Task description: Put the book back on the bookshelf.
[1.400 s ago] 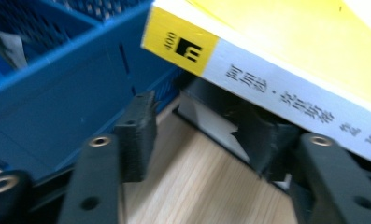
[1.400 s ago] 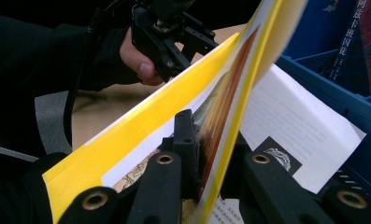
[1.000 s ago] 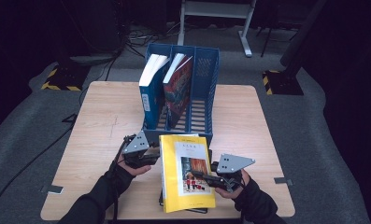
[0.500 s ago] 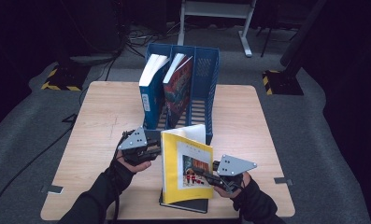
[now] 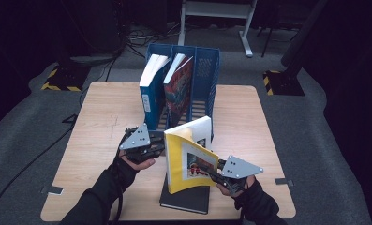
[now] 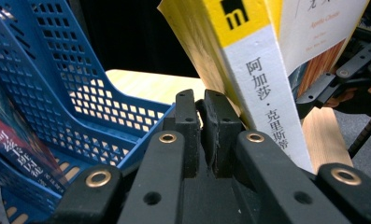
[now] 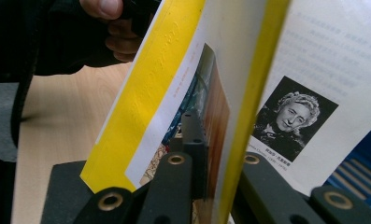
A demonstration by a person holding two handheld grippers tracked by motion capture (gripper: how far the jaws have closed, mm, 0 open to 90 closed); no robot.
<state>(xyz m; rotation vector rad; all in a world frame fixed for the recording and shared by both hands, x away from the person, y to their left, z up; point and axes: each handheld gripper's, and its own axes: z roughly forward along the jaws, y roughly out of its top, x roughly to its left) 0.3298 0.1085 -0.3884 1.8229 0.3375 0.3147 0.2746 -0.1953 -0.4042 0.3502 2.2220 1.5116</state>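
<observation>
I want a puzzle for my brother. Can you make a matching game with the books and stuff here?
Things:
1. yellow book
2. black book
3. blue-spined book
4. blue rack

Places:
A. lying flat on the table
B. standing in the rack's left slot
C. held up between the two grippers
D. standing at the table's far edge

Pairs: 1-C, 2-A, 3-B, 4-D

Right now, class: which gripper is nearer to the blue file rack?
Left. The left gripper sits just before the blue file rack, gripping the yellow book; the right gripper holds it nearer the person.
</observation>
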